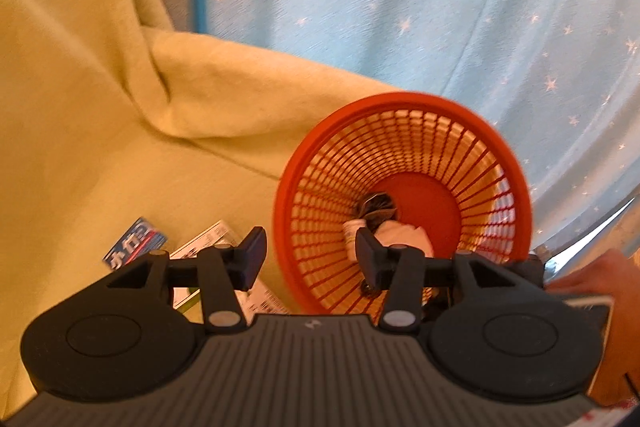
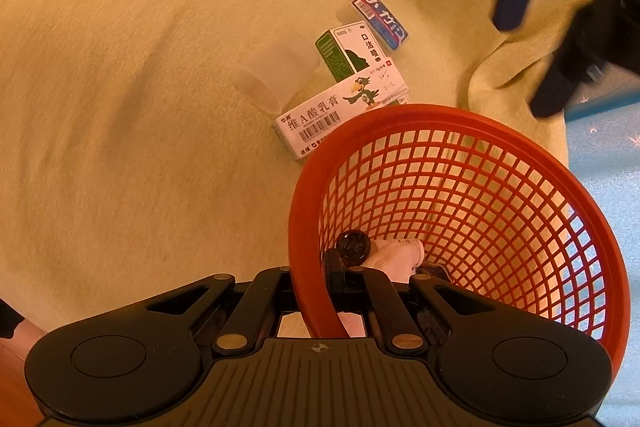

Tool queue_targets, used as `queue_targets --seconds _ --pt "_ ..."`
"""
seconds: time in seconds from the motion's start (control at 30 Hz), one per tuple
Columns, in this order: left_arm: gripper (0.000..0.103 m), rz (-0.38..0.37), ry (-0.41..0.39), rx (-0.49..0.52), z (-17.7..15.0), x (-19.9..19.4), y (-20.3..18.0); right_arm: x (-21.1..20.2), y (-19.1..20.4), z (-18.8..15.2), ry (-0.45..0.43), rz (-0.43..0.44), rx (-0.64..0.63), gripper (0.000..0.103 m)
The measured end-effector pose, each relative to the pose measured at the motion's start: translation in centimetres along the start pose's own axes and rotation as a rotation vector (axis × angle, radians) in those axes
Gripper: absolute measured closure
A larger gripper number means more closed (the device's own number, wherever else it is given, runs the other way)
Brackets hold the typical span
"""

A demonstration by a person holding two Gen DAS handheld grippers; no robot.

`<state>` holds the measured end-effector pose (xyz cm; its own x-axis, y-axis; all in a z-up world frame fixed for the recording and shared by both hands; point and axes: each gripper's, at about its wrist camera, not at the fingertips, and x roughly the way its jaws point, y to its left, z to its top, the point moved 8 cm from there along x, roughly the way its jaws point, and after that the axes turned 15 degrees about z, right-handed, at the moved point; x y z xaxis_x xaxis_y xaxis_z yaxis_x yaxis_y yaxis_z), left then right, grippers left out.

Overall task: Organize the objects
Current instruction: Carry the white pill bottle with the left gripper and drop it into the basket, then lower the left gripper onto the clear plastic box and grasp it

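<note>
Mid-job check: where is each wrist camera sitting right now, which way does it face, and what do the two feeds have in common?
Left wrist: above the open left gripper, looking into the red basket with the star curtain behind; a hand shows at right.
Right wrist: behind the right gripper, shut on the basket rim, facing the boxes on the yellow cloth; the left gripper shows top right.
Shared: basket, boxes, cloth.

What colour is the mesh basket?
Orange-red basket; the right wrist view shows it best.
</note>
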<state>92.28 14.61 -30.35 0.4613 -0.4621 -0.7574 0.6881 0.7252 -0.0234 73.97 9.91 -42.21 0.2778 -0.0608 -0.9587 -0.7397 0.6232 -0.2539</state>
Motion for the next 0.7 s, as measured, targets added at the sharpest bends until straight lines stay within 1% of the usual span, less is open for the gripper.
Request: queue_targets --seconds 0.43,0.53,0.7 --pt "0.060 0.125 0.081 -0.038 -4.6 0.7 5.9 0.0 0.0 -0.1 0.002 -0.005 -0.006 0.103" --pt "0.060 0.140 0.092 -0.046 -5.2 1.2 6.7 -0.1 0.1 -0.2 0.004 -0.006 -0.010 0.103" --pt "0.060 0.136 0.104 -0.028 -6.2 2.0 7.1 -0.2 0.2 -0.3 0.008 -0.008 -0.016 0.103"
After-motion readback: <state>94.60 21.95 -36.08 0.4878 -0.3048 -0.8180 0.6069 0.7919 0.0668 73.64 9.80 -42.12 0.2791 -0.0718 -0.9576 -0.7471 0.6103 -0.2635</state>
